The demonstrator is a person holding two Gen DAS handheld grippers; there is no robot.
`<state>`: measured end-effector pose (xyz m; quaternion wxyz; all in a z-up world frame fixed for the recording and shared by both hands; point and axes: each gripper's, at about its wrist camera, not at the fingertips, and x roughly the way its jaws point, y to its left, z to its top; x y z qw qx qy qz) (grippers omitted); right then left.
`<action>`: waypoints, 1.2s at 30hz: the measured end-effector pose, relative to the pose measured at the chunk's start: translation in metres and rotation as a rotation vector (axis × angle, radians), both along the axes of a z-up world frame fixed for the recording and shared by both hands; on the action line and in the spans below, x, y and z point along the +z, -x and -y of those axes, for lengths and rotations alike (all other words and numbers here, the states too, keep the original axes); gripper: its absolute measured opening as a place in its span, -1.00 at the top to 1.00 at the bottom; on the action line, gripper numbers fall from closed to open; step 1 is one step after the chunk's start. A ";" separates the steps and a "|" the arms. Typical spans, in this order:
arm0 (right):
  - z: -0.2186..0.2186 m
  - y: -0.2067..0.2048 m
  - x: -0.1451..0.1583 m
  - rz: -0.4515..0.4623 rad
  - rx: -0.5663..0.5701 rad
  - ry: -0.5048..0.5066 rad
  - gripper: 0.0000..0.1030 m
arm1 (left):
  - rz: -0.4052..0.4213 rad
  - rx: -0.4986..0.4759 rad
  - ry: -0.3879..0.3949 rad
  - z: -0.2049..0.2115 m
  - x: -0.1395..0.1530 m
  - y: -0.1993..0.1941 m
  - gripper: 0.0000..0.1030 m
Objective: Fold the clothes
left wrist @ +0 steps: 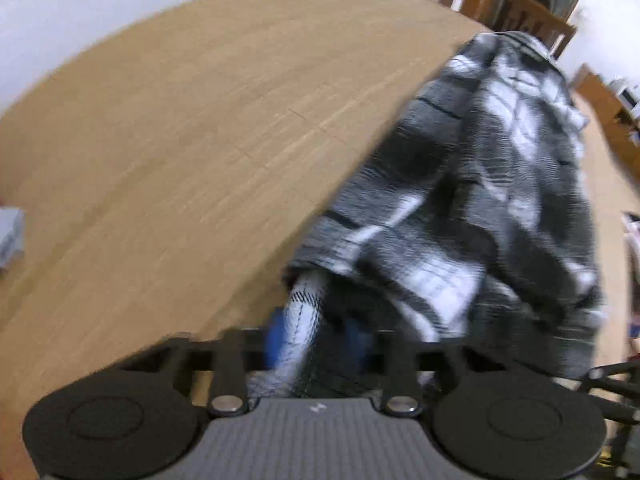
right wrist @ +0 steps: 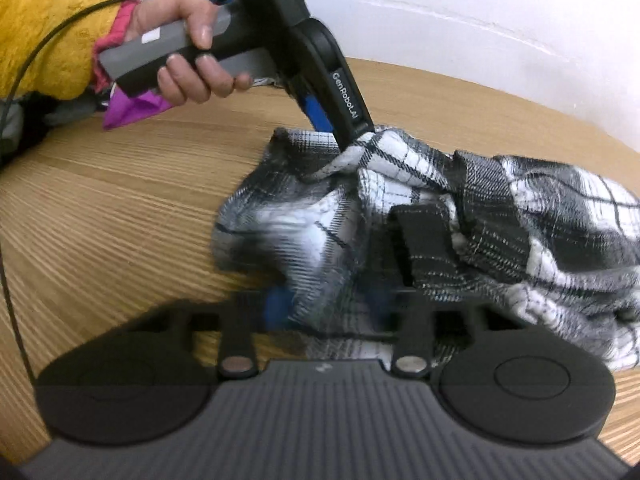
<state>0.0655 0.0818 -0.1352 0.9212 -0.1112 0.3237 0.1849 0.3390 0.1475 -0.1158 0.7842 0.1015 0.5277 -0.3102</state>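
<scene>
The plaid garment lies crumpled on the desk, unfolded; judged from this, folding has barely begun. The left tongs pinch a garment edge farthest from the camera. The right tongs pinch its near edge. Left of the garment, bare desk offers room for spreading it flat.
</scene>
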 end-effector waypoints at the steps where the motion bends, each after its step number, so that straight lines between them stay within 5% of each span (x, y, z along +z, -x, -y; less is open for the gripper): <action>1: 0.002 -0.001 0.002 -0.012 -0.002 -0.011 0.74 | -0.017 0.003 0.020 -0.002 0.000 0.004 0.82; 8: 0.024 -0.006 0.036 -0.118 0.055 -0.258 0.77 | -0.150 0.134 0.230 -0.042 0.010 0.012 0.86; 11: 0.032 -0.006 0.052 -0.156 0.069 -0.381 0.88 | -0.139 0.144 0.190 -0.043 0.018 0.012 0.81; 13: 0.033 -0.003 0.051 -0.133 0.067 -0.343 0.85 | -0.133 0.147 0.137 -0.041 0.019 0.011 0.71; 15: 0.034 0.000 0.048 -0.108 0.068 -0.294 0.80 | -0.121 0.138 0.067 -0.035 0.021 0.010 0.38; 18: 0.027 0.010 0.048 -0.094 0.125 -0.162 0.27 | -0.045 0.082 -0.012 -0.023 0.030 0.016 -0.25; 20: 0.025 0.016 0.048 -0.090 0.155 -0.122 -0.05 | -0.011 0.037 -0.039 -0.015 0.034 0.019 -0.26; 25: 0.022 0.018 0.037 -0.123 0.139 -0.137 -0.05 | 0.033 -0.001 -0.078 -0.001 0.034 0.020 -0.34; 36: 0.009 0.017 0.018 -0.109 0.056 0.005 -0.05 | 0.119 -0.013 -0.226 0.006 0.015 0.034 -0.36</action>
